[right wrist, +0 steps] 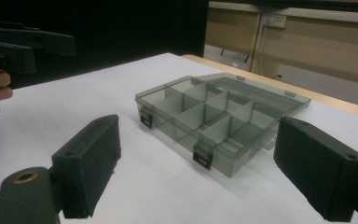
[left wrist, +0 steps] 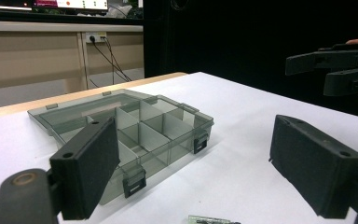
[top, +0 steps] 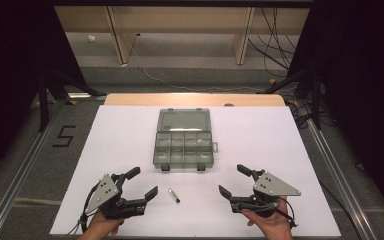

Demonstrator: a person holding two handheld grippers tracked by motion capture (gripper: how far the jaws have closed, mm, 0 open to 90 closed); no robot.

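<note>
A smoky clear plastic organiser box (top: 184,144) lies open in the middle of the white table, its lid (top: 184,120) folded back flat and its several compartments looking empty. The same box (left wrist: 135,135) (right wrist: 214,116) appears ahead of each gripper's jaws. A small thin tube-like item (top: 173,195) lies on the table in front of the box, between the two hands; its end peeks in as a small item (left wrist: 209,219). My left gripper (top: 142,183) is open with nothing between its jaws. My right gripper (top: 233,179) is open too, holding nothing. Both sit near the table's front edge.
The white table top (top: 260,135) has bare room on both sides of the box. A wooden strip (top: 195,99) borders its far edge. Black tripod legs (top: 50,90) and cables stand on the floor beyond, and a "5" mark (top: 64,136) is taped at the left.
</note>
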